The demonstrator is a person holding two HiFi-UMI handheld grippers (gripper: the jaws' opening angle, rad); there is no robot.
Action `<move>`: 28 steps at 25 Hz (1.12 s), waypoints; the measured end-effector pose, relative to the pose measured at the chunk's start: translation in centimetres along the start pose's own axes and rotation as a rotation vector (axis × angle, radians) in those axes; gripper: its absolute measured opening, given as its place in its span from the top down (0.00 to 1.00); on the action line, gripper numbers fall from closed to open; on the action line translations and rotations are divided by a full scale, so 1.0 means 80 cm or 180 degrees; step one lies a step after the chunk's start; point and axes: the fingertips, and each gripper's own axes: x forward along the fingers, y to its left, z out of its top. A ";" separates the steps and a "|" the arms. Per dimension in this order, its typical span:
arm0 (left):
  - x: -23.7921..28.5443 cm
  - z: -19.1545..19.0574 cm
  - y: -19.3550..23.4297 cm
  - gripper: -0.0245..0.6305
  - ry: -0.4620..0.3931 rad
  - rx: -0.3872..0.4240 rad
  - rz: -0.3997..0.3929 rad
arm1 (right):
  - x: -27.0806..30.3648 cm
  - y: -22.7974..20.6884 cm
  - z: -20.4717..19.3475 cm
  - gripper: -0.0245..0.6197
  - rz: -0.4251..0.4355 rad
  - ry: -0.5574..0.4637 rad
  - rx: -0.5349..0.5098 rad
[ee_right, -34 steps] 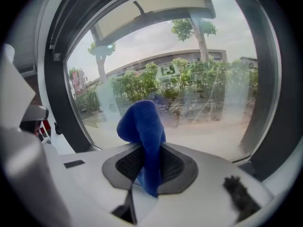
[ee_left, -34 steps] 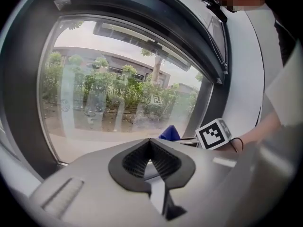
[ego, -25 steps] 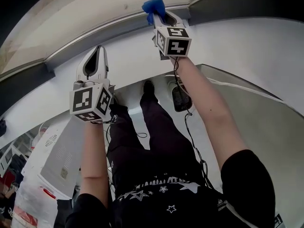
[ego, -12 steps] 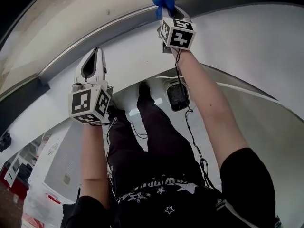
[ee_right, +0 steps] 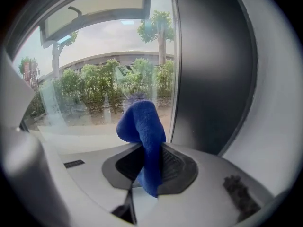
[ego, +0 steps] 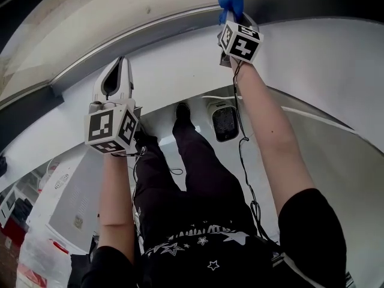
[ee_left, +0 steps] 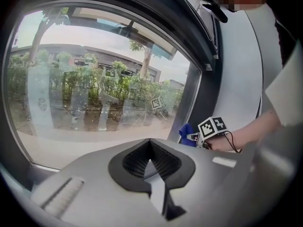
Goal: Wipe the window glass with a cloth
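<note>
My right gripper point(ego: 235, 18) is raised at the top of the head view, shut on a blue cloth point(ego: 230, 5). In the right gripper view the cloth point(ee_right: 142, 126) sticks up from the shut jaws of that gripper point(ee_right: 147, 167), its folded tip close to the window glass point(ee_right: 99, 84) beside the dark frame post point(ee_right: 213, 79). Whether it touches the glass I cannot tell. My left gripper point(ego: 117, 69) is lower and to the left, shut and holding nothing point(ee_left: 150, 161), pointing at the glass point(ee_left: 94, 93). From there I see the cloth point(ee_left: 186, 132) and the right gripper's marker cube point(ee_left: 212, 126).
A grey frame strip point(ego: 138, 38) runs under the glass, with a white wall point(ego: 180, 71) below it. Beneath are the person's dark-trousered legs point(ego: 198, 173), a trailing cable point(ego: 243, 161), a small dark device point(ego: 225, 122) and white boxes point(ego: 66, 191) at the lower left.
The right gripper has carried the blue cloth rightward and upward along the window's edge. The left gripper has stayed almost where it was.
</note>
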 end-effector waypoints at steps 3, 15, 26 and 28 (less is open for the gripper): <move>-0.027 -0.010 0.027 0.95 -0.0019 -0.0051 0.0121 | -0.012 0.027 -0.009 0.84 0.0060 0.0024 -0.0057; -0.181 -0.068 0.184 0.95 -0.0146 -0.0383 0.0614 | -0.088 0.315 -0.085 0.85 0.0910 0.0202 -0.0471; -0.297 -0.133 0.343 0.95 -0.0153 -0.0642 0.1139 | -0.108 0.668 -0.139 0.85 0.2029 0.0179 -0.0905; -0.308 -0.142 0.366 0.95 -0.0169 -0.0697 0.1177 | -0.109 0.718 -0.146 0.85 0.2153 0.0164 -0.0965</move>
